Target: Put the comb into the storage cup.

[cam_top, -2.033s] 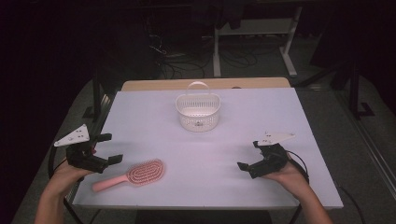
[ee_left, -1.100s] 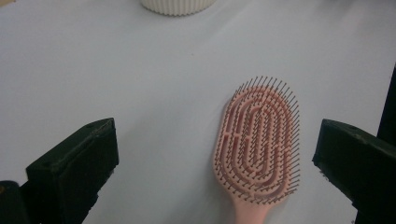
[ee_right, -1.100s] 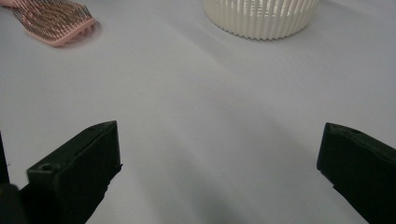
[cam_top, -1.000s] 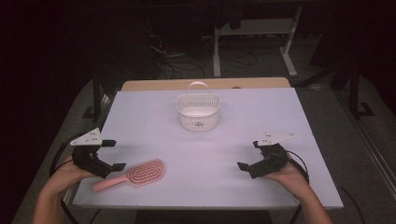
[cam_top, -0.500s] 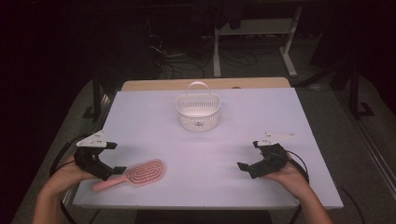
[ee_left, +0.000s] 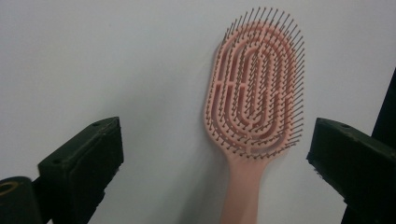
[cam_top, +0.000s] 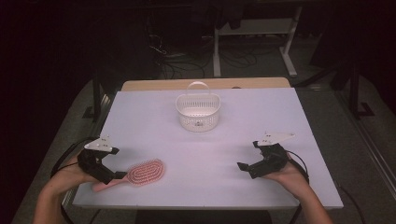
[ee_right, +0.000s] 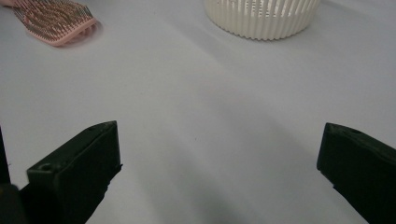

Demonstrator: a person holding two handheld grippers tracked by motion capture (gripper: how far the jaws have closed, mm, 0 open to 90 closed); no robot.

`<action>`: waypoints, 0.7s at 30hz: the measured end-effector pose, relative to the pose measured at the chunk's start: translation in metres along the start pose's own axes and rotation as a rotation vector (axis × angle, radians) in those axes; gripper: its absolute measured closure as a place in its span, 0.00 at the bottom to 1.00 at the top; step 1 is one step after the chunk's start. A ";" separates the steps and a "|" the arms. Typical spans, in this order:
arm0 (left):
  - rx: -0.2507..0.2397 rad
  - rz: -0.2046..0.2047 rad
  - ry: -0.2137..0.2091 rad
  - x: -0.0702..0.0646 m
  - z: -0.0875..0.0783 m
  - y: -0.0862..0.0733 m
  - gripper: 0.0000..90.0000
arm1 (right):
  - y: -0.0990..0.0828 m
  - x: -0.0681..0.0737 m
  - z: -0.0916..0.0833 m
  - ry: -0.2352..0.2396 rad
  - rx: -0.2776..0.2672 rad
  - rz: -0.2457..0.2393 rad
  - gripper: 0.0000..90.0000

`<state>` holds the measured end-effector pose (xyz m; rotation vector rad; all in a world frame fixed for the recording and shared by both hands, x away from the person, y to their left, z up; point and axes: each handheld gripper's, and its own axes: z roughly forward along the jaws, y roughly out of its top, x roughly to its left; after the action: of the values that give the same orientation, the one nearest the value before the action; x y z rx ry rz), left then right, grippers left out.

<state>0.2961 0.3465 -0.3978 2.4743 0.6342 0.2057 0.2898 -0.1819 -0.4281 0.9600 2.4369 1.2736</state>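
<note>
Nearest the person, at about 8 o'clock on the table (cam_top: 280,112), the left gripper (cam_top: 112,175) is held low over the handle end of the pink hairbrush (cam_top: 144,171). In the left gripper view the brush (ee_left: 257,98) is seen lying flat with its bristles up. Its handle runs down between the two black jaws. The jaws are spread wide, one on each side of the handle, and nothing is held yet. No touch can be seen between jaws and brush.

At about 4 o'clock the right gripper (cam_top: 243,166) is rested near the table, well apart from the brush. Its jaws are also spread wide and nothing is held in them.

Farther off, toward 12 o'clock, a white basket (cam_top: 198,111) with a loop handle is stood upright. It is also seen at the top of the right gripper view (ee_right: 261,16), with the brush head (ee_right: 53,18) at 10 o'clock.

The step in hand is judged to be the reach for the brush. Next, the left jaws should be lowered around the handle and closed on it. Then the brush could be lifted, perhaps toward the basket.
</note>
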 end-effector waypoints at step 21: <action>0.155 0.050 -0.027 -0.006 0.012 -0.003 0.22 | 0.000 0.000 0.000 0.000 -0.002 0.000 0.00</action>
<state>0.2926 0.3402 -0.4097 2.6395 0.5980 0.1471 0.2899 -0.1819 -0.4276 0.9587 2.4351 1.2761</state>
